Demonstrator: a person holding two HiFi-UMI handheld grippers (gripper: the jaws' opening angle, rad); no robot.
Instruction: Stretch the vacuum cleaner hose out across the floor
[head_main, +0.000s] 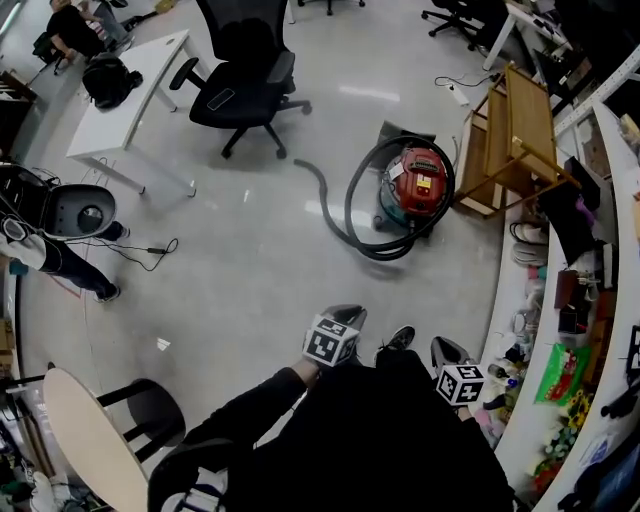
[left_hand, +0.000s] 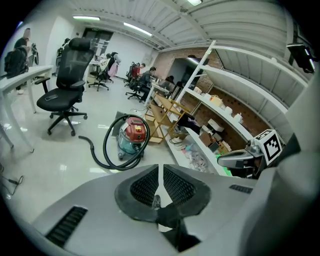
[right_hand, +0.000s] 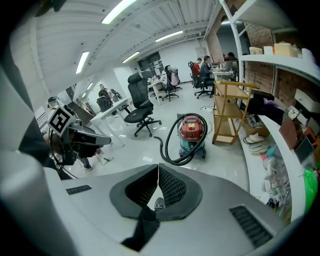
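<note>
The left tongs (left_hand: 160, 170) and right tongs (right_hand: 158, 170) are both closed and empty, while one vacuum cleaner (head_main: 418, 183) stands well apart on the floor (head_main: 250, 270), its one hose (head_main: 349, 205) seemingly looped once around it.

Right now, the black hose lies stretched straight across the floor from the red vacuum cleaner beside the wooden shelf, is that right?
No: the head view shows the hose looped around the red vacuum cleaner beside the wooden shelf, not stretched straight.
</note>
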